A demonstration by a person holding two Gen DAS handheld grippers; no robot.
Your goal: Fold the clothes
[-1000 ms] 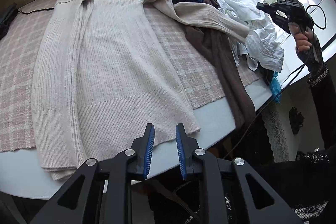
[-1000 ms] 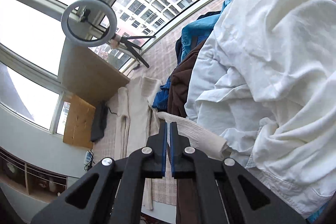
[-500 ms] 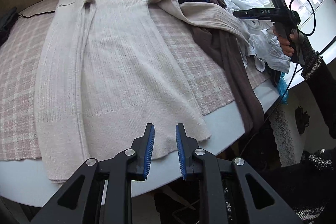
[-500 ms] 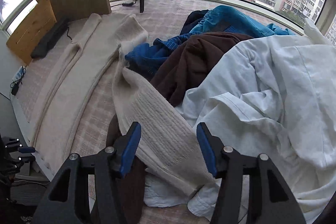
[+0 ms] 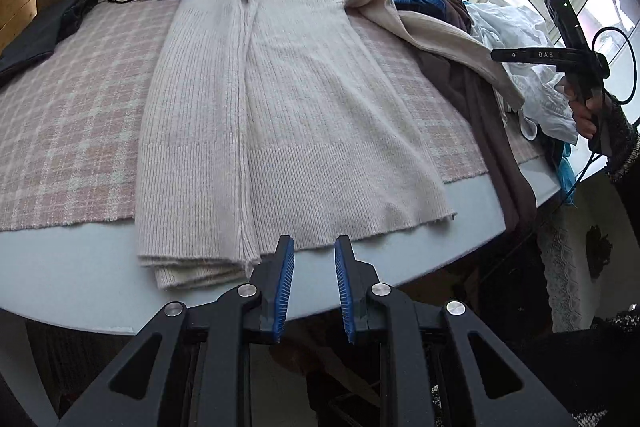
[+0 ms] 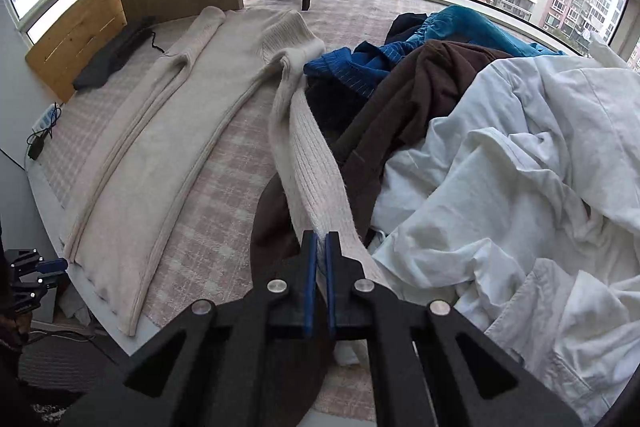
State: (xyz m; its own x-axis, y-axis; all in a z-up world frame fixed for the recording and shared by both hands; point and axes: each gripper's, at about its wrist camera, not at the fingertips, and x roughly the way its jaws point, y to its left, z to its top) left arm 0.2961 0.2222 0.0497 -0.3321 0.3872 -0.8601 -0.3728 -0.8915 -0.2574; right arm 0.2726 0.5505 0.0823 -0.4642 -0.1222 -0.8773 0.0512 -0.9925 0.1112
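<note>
Only right wrist view shows right tongs [image 6: 321, 247] pinching sweater sleeve [image 6: 316, 163]; left tongs [image 5: 314, 259] spread.

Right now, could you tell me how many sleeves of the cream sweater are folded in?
1: the left sleeve lies folded along the body; the right sleeve stretches over the clothes pile, held in the right gripper.

Cream sweater [image 5: 304, 115] (flat) on table [image 5: 80, 267]
</note>
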